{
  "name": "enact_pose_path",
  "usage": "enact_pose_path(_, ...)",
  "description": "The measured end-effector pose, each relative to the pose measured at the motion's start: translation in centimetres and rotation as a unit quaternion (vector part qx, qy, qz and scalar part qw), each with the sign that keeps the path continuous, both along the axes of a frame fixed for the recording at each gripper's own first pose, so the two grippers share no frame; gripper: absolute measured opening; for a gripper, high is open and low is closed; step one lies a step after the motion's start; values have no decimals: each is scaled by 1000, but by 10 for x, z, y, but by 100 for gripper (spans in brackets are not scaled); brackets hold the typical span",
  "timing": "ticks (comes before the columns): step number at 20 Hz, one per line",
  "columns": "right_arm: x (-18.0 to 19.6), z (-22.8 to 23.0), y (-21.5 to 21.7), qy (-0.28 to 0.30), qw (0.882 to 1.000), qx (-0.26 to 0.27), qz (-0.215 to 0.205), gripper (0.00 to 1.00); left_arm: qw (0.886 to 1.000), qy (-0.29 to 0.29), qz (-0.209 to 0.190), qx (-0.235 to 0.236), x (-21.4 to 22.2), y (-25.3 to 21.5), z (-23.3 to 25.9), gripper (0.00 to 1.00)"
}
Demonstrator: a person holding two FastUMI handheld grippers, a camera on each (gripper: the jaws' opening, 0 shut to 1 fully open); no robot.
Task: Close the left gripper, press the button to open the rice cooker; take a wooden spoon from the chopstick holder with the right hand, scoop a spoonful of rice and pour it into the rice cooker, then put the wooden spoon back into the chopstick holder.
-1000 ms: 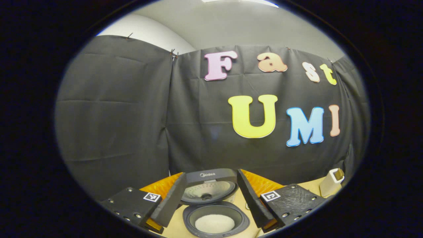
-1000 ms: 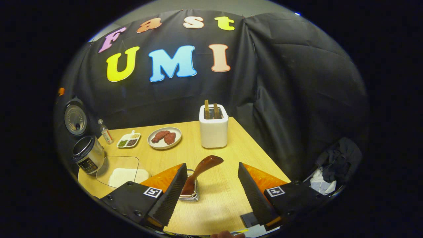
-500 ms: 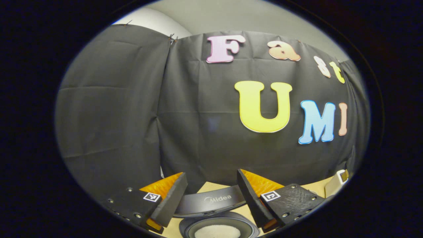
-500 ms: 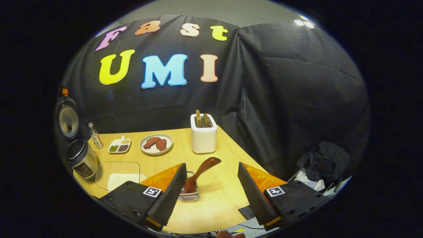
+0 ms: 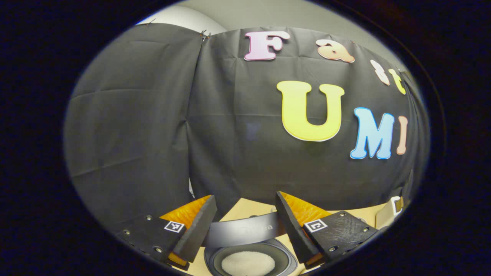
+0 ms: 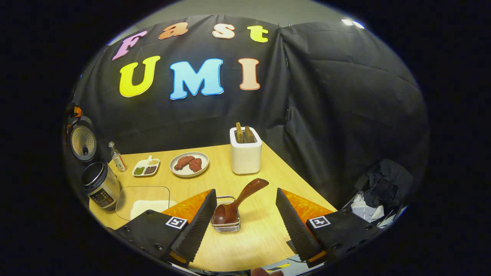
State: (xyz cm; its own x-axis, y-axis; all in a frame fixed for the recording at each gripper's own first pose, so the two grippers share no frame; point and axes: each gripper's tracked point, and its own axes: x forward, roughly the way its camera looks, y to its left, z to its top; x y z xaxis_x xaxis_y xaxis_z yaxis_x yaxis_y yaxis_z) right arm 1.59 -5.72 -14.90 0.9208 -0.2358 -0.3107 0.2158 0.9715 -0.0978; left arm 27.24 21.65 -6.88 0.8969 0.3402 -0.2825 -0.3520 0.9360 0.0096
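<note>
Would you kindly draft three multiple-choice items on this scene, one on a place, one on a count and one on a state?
1. Where does the wooden spoon rest?
A. In the small holder on the table
B. On the plate
C. Inside the rice cooker

2. How many brown pieces lie on the white plate?
A. One
B. Two
C. Four

3. How is the rice cooker?
A. Lid shut
B. Lid open, white rice in the pot
C. Lid open, pot empty

Answers: 1 A, its bowl sits in the holder and its handle leans out; 2 B, two pieces lie side by side; 3 B, the lid is raised and rice shows in the left gripper view.
</note>
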Motion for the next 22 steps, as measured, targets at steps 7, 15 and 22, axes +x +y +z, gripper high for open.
enact_pose_path(7, 17, -7, 1, 12, 999, 15, 38, 99, 994, 85, -3, -62, -63, -48, -54, 97)
enact_pose_path(15, 20, -15, -1, 33, 997, 3, 71, 99, 983, 169, -10, -75, -112, -81, -130, 96)
enact_pose_path(22, 12, -20, -16, 37, 998, 7, 50, 99, 972, 226, -23, -62, -128, -93, -180, 98)
